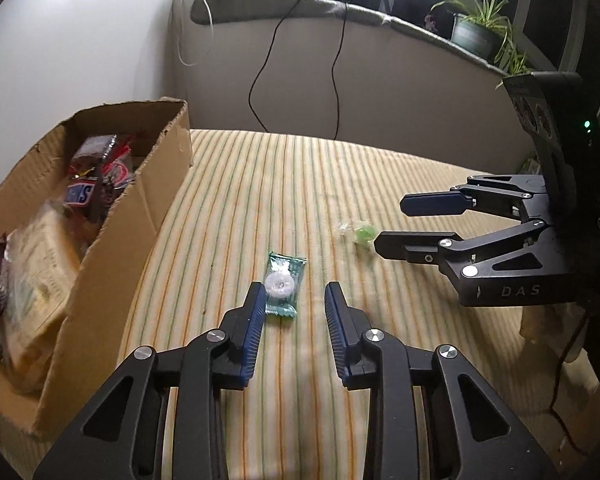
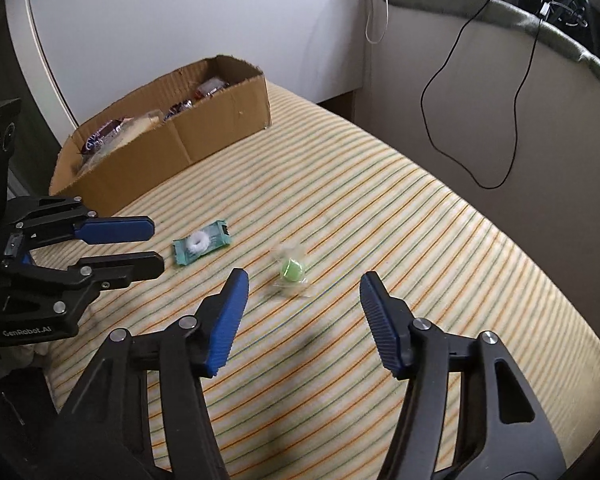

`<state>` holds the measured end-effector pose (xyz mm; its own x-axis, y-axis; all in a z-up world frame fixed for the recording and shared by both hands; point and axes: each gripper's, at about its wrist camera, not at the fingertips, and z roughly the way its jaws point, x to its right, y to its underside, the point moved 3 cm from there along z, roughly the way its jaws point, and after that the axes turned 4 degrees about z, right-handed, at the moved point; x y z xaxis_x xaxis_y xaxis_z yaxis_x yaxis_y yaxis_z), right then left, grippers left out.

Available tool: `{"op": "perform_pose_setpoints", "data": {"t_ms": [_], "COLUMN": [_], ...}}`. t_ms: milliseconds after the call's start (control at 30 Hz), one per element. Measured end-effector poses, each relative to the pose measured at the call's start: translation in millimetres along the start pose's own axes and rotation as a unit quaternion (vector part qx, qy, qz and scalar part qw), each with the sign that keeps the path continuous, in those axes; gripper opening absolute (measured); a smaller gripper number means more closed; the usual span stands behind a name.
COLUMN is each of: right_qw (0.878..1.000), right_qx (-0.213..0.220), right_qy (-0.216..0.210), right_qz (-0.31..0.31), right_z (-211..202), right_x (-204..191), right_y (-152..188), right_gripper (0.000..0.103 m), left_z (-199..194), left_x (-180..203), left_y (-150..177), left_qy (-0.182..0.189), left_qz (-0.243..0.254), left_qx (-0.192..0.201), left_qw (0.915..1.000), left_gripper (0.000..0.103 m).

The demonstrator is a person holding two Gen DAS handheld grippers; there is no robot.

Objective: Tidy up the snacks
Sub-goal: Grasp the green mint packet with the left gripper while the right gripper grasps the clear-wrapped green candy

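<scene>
A mint in a green wrapper lies on the striped cloth. My left gripper hovers just short of it, open, its left fingertip overlapping the wrapper's near corner. A round green candy in clear wrap lies to the right. My right gripper is open with that candy just beyond the gap between its tips. Neither gripper's pads press on anything. A cardboard box at the left holds Snickers bars and a pale bag.
The striped cloth curves down to an edge at the right and near side. Behind it stands a grey padded ledge with black cables hanging down and a potted plant. A white wall lies beyond the box.
</scene>
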<state>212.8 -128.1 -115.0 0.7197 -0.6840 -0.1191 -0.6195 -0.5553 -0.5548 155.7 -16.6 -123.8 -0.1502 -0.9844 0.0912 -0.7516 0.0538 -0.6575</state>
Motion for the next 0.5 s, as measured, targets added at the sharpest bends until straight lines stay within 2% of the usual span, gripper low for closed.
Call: {"op": "perform_pose_setpoints", "data": {"t_ms": [167,333,500], "right_qw": [1.0,1.0,1.0], "right_qx": [-0.013,-0.02,-0.021], "right_qy": [-0.015,-0.017,-0.013], "right_qz": [0.001,-0.01,-0.017], "right_z": [14.4,23.7,25.2], "right_x": [0.7,-3.5,-5.5], "right_y": [-1.4,-2.7,-4.9], "right_gripper": [0.051,0.05,0.041], "left_z": [10.2,16.9,26.7], "left_x": [-2.2,-2.5,-1.7], "left_y": [-1.8,-3.7,-4.9], "left_qy": [-0.01,-0.012,-0.015], "left_qz": [0.004,0.01,0.019], "left_qx": [-0.01,-0.019,-0.024], "left_qw": [0.9999,0.9997,0.9994], "left_gripper": [0.029,0.029,0.029]}}
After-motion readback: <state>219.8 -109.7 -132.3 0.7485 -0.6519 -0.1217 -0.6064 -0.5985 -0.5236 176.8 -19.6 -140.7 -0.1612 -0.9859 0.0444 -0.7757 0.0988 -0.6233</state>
